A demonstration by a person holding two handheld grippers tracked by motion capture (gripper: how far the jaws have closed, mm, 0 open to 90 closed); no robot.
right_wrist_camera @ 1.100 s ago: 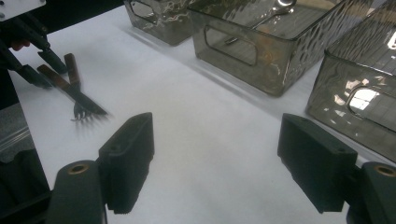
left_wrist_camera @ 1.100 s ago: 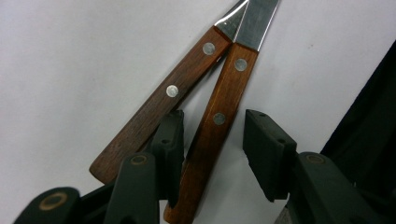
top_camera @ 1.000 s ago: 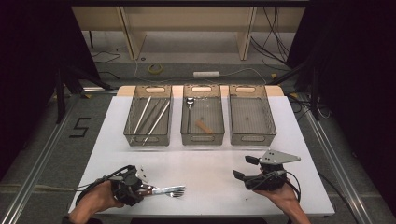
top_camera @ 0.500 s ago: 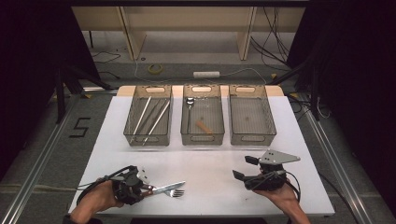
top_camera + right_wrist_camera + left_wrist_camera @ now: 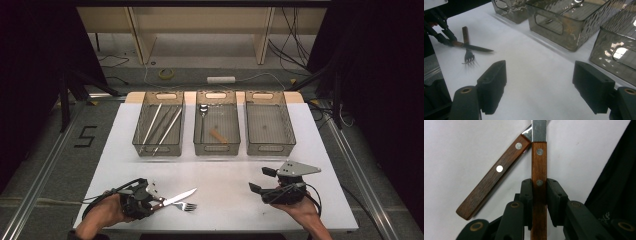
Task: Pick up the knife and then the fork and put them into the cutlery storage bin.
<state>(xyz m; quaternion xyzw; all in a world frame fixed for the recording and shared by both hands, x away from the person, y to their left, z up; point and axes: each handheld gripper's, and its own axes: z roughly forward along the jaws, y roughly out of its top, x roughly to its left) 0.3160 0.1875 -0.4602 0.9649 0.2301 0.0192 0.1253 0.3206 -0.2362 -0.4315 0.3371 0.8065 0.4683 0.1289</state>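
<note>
The left tool is at the near left of the table, pinching the wooden handle of a knife. In the left gripper view the handle runs straight up between the two jaws, which are pressed on it low down, well behind the blade. A fork with a matching wooden handle lies on the table just beside the knife; from above its tines sit under or against the blade, and contact cannot be ruled out.

Step in hand, as judged: lift the knife clear of the fork and carry it to one of the three bins at the far side.

- Raise the knife straight up before any sideways travel, so the blade does not drag the fork.
- Keep the pinch firm; the grip is far back on the handle, so the blade end will tend to droop.
- The left bin holds long thin utensils, the middle bin a spoon and a small item, the right bin looks empty. Choose accordingly.
- Lower the knife lengthwise into the bin before releasing.

The right tool rests at the near right, jaws spread wide and holding nothing
</note>
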